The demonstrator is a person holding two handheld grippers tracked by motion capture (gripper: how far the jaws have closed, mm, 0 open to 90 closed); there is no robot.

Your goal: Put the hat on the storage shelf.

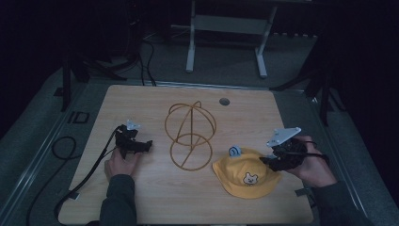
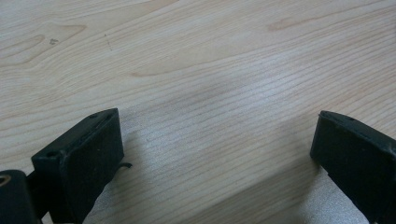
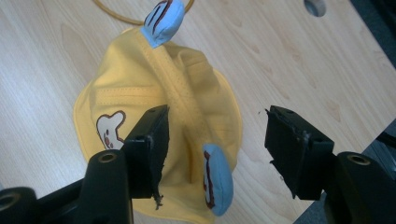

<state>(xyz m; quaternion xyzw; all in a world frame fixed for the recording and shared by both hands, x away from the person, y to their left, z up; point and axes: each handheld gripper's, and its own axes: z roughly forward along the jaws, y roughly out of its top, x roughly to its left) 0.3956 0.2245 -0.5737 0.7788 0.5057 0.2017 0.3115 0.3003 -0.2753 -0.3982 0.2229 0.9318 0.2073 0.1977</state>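
Your right tongs (image 3: 215, 140) gape wide over the yellow hat's (image 3: 140, 93) near blue ear (image 3: 217, 179) – seemingly lining up a grab, so lower and close – while your left tongs (image 2: 217, 154) wait wide above bare bench (image 2: 196, 60).
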